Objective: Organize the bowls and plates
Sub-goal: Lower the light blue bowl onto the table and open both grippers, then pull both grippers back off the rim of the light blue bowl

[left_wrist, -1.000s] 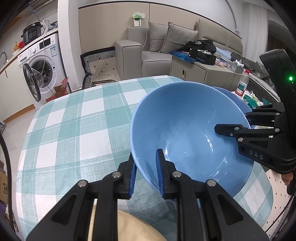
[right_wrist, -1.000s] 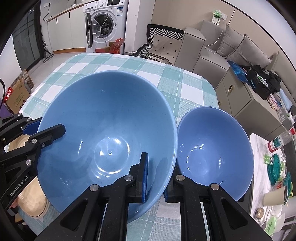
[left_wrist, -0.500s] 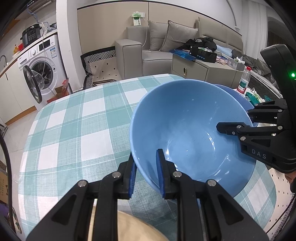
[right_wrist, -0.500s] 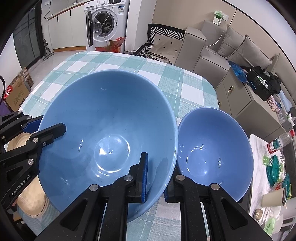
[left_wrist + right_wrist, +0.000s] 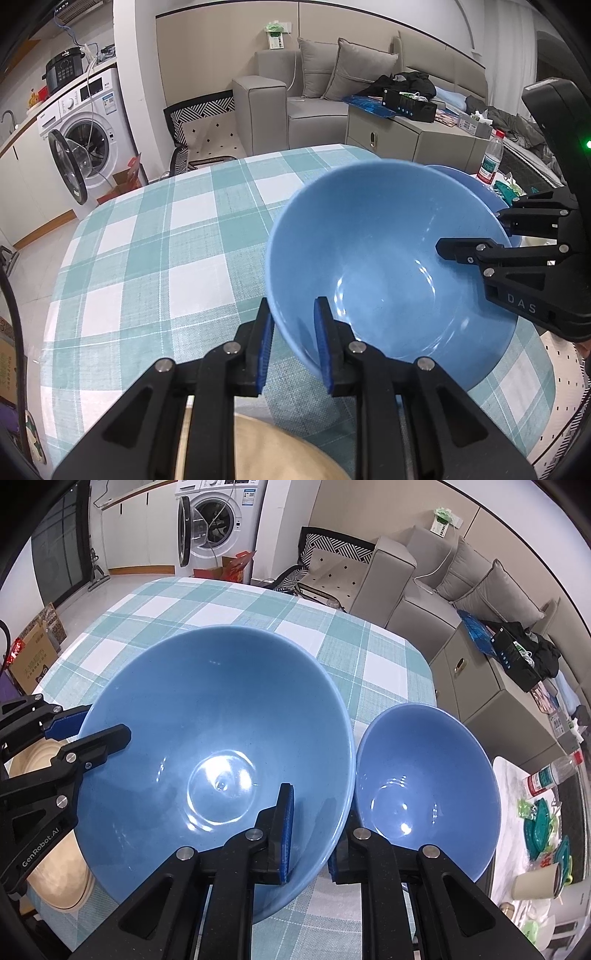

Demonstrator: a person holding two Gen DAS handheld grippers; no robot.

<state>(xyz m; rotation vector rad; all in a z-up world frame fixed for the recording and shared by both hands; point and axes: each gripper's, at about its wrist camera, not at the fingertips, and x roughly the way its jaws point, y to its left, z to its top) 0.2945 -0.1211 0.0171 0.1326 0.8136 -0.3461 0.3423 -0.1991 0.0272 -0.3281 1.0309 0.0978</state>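
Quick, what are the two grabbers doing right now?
Left gripper: closed on the rim of the big blue bowl.
Right gripper: closed on the opposite rim of the same bowl.

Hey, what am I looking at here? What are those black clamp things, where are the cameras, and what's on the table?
There is no robot here. A person holds a two-finger gripper in each hand, and each has a wide-angle camera looking along its fingers. One picture is from the left gripper, the other from the right gripper, and each view also catches the other gripper. On the green-checked tablecloth are a large blue bowl, a smaller blue bowl beside it, and a pale dish by the left gripper. Both grippers clamp the large bowl's rim, on opposite sides.
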